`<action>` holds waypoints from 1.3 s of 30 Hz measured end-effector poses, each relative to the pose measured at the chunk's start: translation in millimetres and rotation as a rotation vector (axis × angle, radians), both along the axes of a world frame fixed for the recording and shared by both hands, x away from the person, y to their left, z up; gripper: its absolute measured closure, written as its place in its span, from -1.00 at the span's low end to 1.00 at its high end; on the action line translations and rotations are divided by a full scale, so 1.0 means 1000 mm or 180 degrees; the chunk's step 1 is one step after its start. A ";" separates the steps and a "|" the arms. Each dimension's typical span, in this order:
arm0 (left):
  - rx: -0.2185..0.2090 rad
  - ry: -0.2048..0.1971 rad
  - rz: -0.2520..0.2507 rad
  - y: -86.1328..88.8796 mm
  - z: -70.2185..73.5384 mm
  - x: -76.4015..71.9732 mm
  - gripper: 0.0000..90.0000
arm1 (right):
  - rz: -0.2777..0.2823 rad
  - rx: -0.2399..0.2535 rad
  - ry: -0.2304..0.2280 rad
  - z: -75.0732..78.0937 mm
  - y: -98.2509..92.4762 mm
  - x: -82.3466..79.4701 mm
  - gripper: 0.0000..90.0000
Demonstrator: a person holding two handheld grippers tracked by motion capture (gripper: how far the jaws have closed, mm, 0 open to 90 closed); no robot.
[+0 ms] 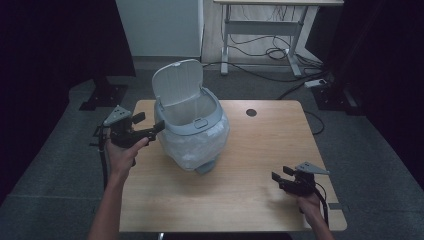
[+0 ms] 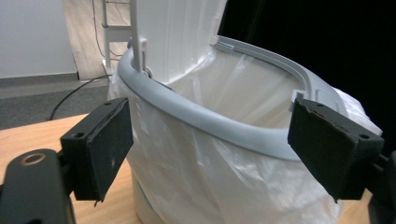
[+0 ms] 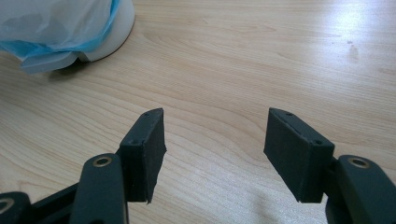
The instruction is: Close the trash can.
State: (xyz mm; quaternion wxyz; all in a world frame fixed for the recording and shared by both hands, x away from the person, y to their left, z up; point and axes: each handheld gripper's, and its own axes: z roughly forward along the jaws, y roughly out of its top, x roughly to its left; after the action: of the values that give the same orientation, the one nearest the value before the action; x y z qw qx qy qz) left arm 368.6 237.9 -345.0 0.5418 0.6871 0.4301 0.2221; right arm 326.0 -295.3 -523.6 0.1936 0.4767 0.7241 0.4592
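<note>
A small bin (image 1: 192,135) with a grey rim (image 1: 200,125) stands on the wooden table (image 1: 250,150), its lid (image 1: 178,82) tipped up at the back. A translucent white bag (image 1: 200,145) lines it and hangs over the outside. My left gripper (image 1: 150,122) hovers open at the bin's left side, level with the rim. In the left gripper view the rim (image 2: 210,123) and the bag (image 2: 196,177) lie just beyond the gripper's (image 2: 212,144) wide-apart jaws, with no pad touching them. My right gripper (image 1: 280,173) is open and empty low over the table's front right. In the right gripper view the gripper (image 3: 215,149) faces bare wood, with the bin's base (image 3: 112,32) at the upper left.
A round cable hole (image 1: 251,112) sits at the table's far right. Beyond the table are a white cabinet (image 1: 160,27), a desk frame (image 1: 265,30) and cables (image 1: 280,52) on the grey floor. The table's front edge runs close to my right hand.
</note>
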 end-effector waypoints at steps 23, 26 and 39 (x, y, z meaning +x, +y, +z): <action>0.0072 -0.0031 0.0133 -0.003 0.006 0.051 -0.70 | 0.0026 -0.0071 0.0033 -0.003 0.000 0.001 -0.17; 0.0025 -0.0061 0.0136 -0.003 0.010 0.058 -0.70 | 0.0037 -0.0094 0.0044 -0.004 0.001 0.001 -0.17; 0.0002 -0.0254 -0.0068 -0.016 0.035 0.071 -0.67 | -0.0004 -0.0120 0.0058 -0.005 -0.002 0.003 -0.18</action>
State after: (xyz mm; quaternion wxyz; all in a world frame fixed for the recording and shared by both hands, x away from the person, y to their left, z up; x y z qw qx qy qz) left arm 439.5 222.2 -309.8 0.5606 0.6824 0.4007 0.2437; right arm 328.5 -297.4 -529.1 0.1963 0.4777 0.7341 0.4410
